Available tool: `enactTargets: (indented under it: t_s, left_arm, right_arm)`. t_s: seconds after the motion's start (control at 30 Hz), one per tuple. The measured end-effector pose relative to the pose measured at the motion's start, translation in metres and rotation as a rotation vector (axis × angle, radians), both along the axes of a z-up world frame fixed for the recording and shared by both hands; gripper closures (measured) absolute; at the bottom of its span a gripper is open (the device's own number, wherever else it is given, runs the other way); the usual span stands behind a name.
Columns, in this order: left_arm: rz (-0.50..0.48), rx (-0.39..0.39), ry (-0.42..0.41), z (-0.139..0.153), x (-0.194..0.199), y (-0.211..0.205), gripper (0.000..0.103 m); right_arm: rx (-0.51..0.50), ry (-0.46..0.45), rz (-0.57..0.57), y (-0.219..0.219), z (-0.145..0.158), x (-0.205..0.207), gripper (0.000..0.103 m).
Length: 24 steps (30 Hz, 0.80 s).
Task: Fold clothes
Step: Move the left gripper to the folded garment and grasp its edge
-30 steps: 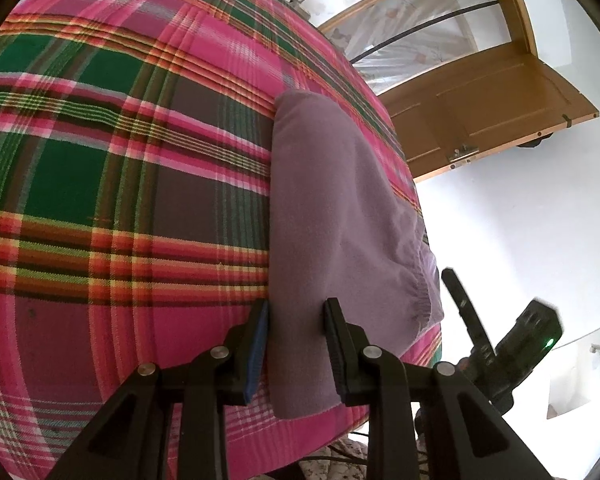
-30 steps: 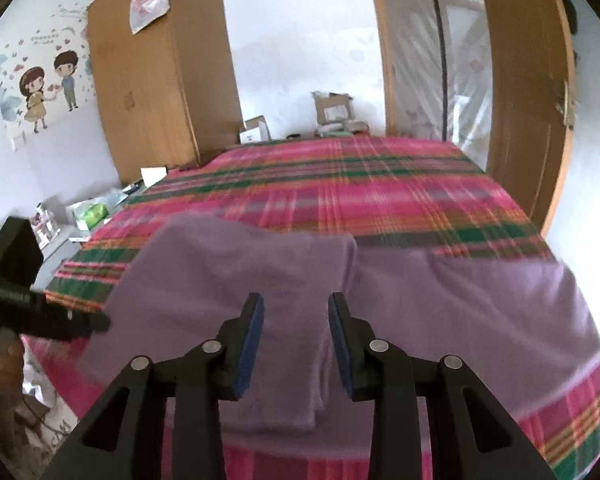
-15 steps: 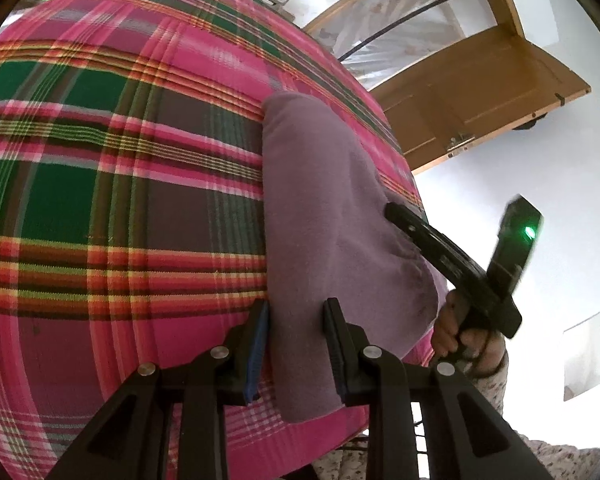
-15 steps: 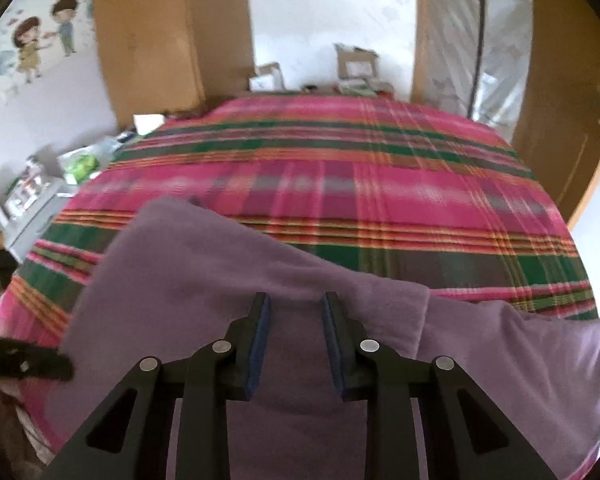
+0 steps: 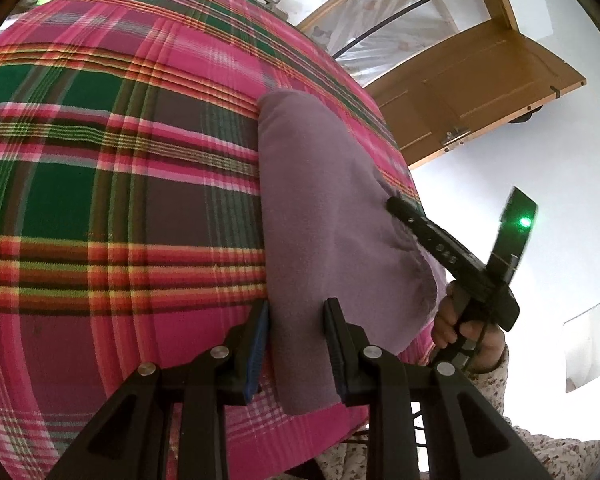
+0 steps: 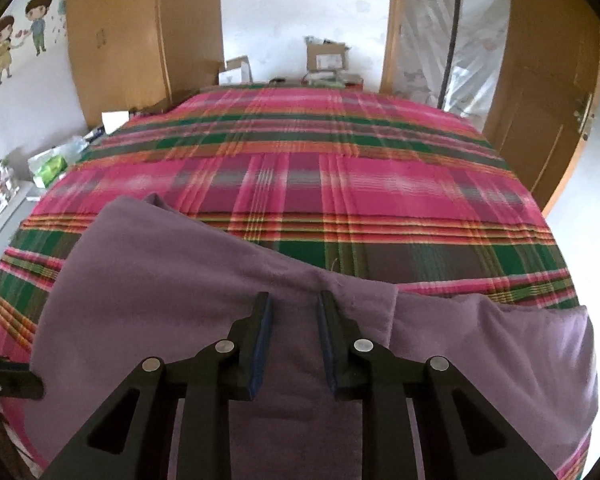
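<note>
Purple garment (image 6: 188, 288), near edge cut off (perhaps trousers), plaid bedspread (image 6: 340, 184)

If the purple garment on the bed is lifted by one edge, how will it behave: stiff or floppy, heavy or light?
The purple garment will probably hang limp: it already lies in soft folds and bulges on the plaid bedspread. It seems fairly thick and fleecy, so perhaps a little heavier than thin cloth. Its matte surface should not slip easily between the right gripper fingers, which are closing over it.

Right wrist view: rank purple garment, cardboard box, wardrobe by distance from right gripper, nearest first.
1. Purple garment: under the right gripper, jaws closing over it.
2. Wardrobe: far left, beside the bed.
3. Cardboard box: past the bed's far end, at the wall.
</note>
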<state>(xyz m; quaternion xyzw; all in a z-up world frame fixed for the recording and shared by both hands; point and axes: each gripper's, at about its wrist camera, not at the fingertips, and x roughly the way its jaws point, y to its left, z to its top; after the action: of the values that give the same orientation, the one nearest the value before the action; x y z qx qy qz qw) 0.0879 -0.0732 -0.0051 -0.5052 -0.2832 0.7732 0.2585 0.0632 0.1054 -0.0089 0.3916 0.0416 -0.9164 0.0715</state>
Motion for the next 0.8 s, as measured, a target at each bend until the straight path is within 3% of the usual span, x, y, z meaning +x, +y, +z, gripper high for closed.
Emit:
enactTargets:
  t_s: [0.23, 0.63, 0.8]
  left_arm:
    - [0.007, 0.018, -0.012, -0.001, 0.01, -0.003, 0.075]
    - [0.005, 0.061, -0.047, -0.007, 0.008, 0.0, 0.074]
    - [0.003, 0.083, -0.051, -0.009, 0.007, 0.001, 0.075]
  right_arm:
    - [-0.053, 0.106, 0.097, -0.006, 0.022, 0.052, 0.078]
    - [-0.157, 0.077, 0.265, -0.035, 0.003, 0.106, 0.076]
    - [-0.141, 0.102, 0.368, -0.06, -0.003, 0.123, 0.064]
